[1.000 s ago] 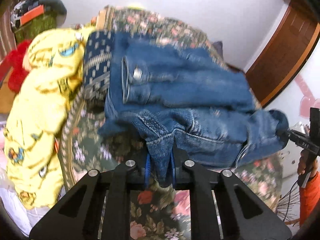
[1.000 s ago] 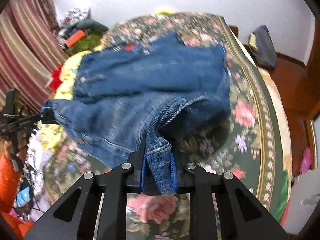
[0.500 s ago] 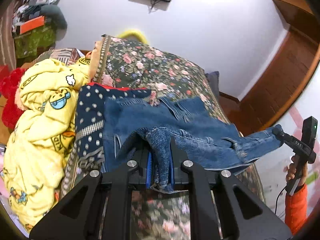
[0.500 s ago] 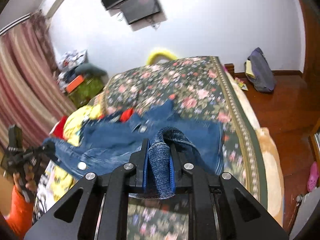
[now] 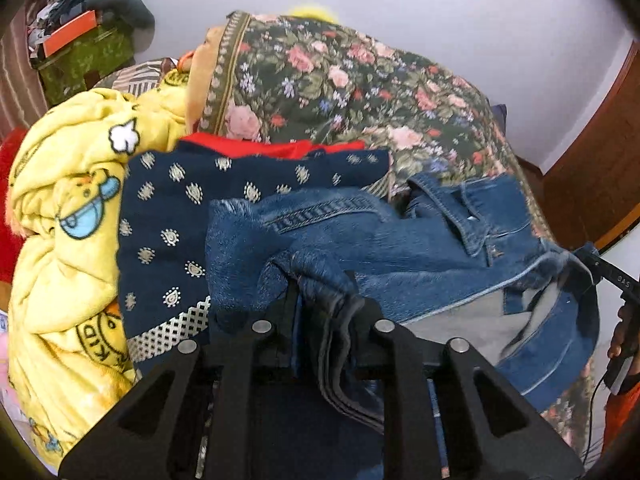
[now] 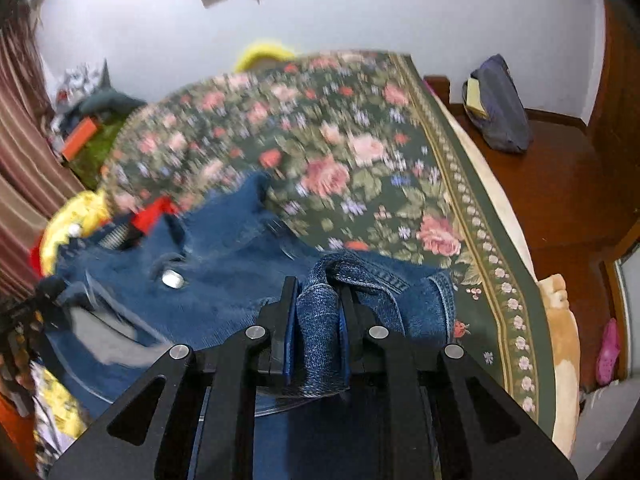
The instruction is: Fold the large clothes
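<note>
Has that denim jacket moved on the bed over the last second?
Yes. The denim jacket now bunches lower and nearer the camera, uncovering more of the dotted navy cloth and floral bedspread behind it.

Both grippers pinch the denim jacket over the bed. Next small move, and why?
Probably lower both ends onto the floral bedspread, then let go. The left gripper, its jaws opening, and the right gripper, opening a little, each have a fold of the denim jacket between their jaws, and the rest already lies doubled on the bed.
</note>
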The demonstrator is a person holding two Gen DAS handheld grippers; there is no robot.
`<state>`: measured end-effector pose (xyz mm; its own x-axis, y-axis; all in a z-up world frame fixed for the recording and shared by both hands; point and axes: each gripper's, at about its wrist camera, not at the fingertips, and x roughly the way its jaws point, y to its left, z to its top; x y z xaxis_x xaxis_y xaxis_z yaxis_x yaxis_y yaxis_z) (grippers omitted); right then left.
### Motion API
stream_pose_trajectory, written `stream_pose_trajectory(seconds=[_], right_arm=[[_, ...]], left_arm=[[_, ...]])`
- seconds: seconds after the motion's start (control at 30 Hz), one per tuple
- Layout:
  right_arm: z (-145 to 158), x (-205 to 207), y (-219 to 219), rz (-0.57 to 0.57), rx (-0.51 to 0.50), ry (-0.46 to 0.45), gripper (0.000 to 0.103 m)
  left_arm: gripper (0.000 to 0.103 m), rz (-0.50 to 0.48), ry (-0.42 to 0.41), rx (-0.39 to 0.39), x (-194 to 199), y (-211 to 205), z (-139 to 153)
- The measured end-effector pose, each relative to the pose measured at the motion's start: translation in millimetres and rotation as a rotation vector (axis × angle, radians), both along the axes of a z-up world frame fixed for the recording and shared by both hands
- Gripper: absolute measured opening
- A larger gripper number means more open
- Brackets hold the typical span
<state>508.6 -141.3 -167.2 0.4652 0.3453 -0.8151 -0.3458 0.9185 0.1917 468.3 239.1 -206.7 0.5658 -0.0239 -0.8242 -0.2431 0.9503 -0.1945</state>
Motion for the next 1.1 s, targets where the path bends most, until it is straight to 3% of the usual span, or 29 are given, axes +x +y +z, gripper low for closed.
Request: stream_pose_trajectory(seconds=[0.2,0.23,0.33,0.37,0.57,0.67,0.8,0.9,1.1], right_arm=[[14,-11,-9,0.033,0.016,-0.028,0.022],[17,-13,-7,0.040,0.008,-0.037,0.023],[35,-26,-5,0.068,-0.025,-0.074,0.024],[41,-31,-5,0.070,-0.026,-0.079,0.024],[68,-43,-17,0.007,-0.006,-0.089,0.029],[97,-45,-31,-0.081,-0.076,-0.206,0.051],[122,-56,-41,-0.056,-0.077,-0.251,0.053],[116,-73,-34,-0.005,-0.105,-0.254,0.054],[58,-113,-7,0.146,-0.192,-0.166,0.055]], left_arm=[[0.027,-0.064,0.017,0.036,-7,-6,14],[0.032,-0.068,0.013,0.045,-9,-7,20],[0.069,-0.032,-0.053,0.147,-25,-9,48],[0.073,-0.017,-0.091,0.176,-33,-9,58],[0.074,-0.027,-0.111,0.249,-65,-14,83],[0.075,-0.066,-0.098,0.254,-77,-23,81],[0.075,-0.123,-0.056,0.260,-92,-42,64],[0.075,-0.160,-0.022,0.259,-95,-56,47],[0.075,-0.232,0.042,0.218,-98,-86,12]])
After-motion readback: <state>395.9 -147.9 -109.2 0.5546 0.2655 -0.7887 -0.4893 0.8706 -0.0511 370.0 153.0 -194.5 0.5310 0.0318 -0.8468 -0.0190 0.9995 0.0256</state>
